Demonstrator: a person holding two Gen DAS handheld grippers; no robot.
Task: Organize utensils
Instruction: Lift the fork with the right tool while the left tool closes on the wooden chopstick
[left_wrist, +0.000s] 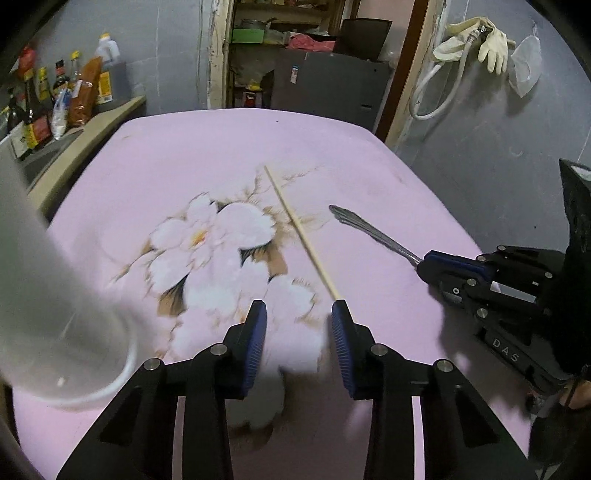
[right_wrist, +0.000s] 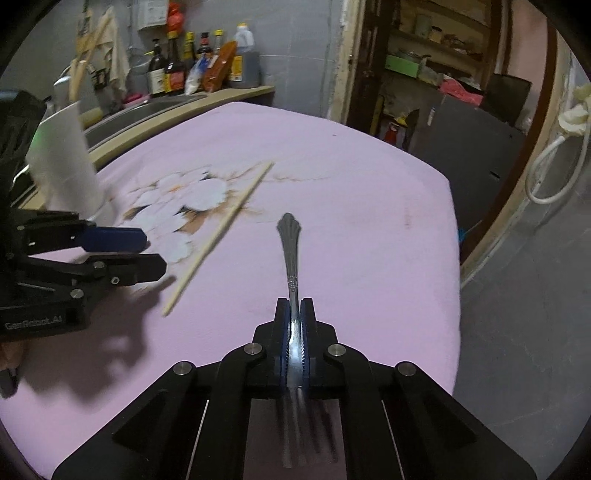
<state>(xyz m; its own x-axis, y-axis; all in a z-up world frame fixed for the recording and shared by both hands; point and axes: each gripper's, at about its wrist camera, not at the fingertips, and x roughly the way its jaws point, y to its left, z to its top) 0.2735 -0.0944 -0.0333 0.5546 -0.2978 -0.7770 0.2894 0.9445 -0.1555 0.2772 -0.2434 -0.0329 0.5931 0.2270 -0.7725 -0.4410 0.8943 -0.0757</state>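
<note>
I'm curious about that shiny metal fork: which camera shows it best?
The right wrist view: the silver metal fork runs up the middle, clamped between the right gripper's blue fingers, tines blurred beneath. The left wrist view shows only its handle sticking out sideways.

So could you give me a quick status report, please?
Right tool shut on fork. Left tool open, empty, near chopstick. White cup beside it. Nothing blocking.

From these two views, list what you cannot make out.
- Fork tines: right wrist view, blurred beneath the right tool.
- White cup contents: left wrist view, blurred, cut by the frame edge.
- Chopstick near end: left wrist view, contact with the left tool unclear.
</note>
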